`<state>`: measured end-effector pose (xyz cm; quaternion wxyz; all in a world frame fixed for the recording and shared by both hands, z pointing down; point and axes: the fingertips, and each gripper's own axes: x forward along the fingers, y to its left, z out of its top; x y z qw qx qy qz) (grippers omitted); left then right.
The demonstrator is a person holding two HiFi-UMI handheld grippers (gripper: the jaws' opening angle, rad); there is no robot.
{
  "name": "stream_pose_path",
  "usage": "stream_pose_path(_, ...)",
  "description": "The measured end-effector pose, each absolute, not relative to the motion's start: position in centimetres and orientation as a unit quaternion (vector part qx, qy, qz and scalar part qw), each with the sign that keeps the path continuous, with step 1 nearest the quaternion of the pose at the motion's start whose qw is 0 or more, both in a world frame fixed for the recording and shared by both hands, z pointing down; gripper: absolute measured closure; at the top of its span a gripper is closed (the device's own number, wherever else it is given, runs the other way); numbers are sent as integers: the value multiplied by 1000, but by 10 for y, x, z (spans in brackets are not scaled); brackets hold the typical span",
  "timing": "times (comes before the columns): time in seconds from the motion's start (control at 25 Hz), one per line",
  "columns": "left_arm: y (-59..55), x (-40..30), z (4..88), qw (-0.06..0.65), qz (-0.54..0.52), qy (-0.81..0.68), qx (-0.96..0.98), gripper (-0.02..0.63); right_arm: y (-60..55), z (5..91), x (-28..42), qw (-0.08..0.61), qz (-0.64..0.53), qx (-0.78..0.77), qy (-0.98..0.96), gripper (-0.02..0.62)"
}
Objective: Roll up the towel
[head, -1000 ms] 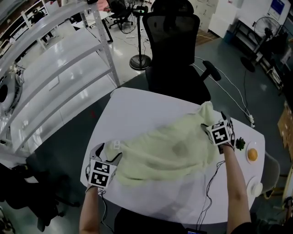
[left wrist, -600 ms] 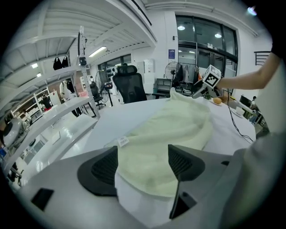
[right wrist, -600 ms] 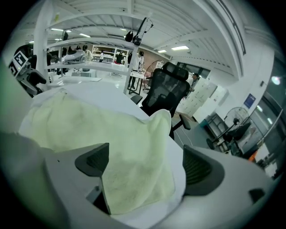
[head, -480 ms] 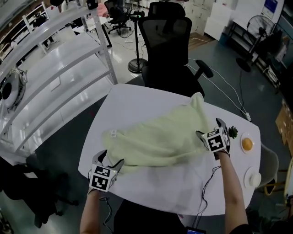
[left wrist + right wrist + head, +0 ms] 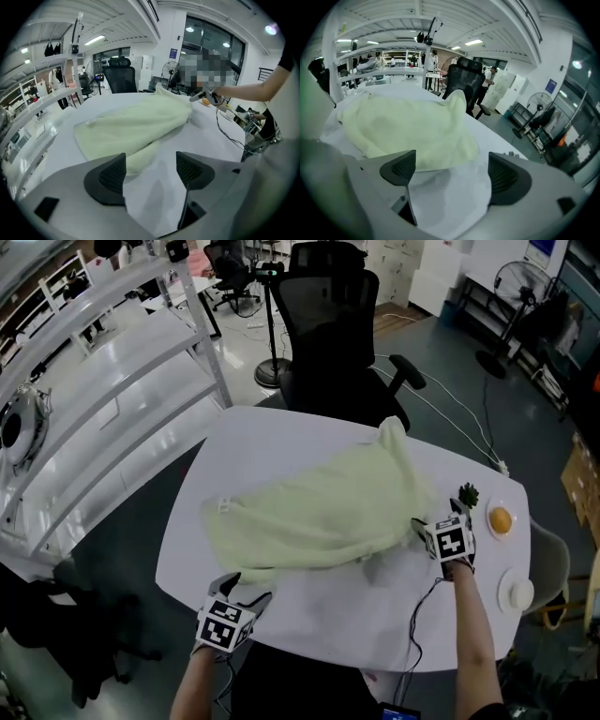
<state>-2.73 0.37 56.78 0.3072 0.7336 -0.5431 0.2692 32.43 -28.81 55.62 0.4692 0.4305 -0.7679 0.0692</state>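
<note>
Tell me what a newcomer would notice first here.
A pale green towel sprawls rumpled and unrolled across the middle of the white table. The left tongs and right tongs are open and empty by its near side. A black chair stands behind the table.

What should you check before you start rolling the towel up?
1. Left gripper open, nothing in it: ok.
2. Right gripper open, nothing in it: ok.
3. Towel spread flat: not ok, it lies rumpled and askew.
4. Towel's near edge close to both grippers: probably ok.
5. Orange thing clear of the towel: ok.
</note>
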Motion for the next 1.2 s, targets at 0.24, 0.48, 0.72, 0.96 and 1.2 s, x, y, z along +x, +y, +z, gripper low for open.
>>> stream_pose_path(0.24, 5, -8, 586, 312, 286, -530, 735, 326, -293, 564, 351, 423, 135, 471, -762, 132)
stream_pose_path(0.48, -5, -14, 602, 296, 319, -536, 724, 345, -300, 572, 351, 373, 199, 492, -761, 219)
stream_pose_path(0.72, -17, -27, 611, 274, 354, -555, 701, 464, -318, 592, 346, 357, 231, 504, -752, 261)
stream_pose_path(0.96, -22, -33, 612, 260, 382, -553, 693, 557, -331, 603, 328, 392, 224, 481, -751, 354)
stream_pose_path(1.2, -12, -43, 596, 247, 393, -554, 691, 566, -322, 596, 314, 423, 198, 458, -756, 542)
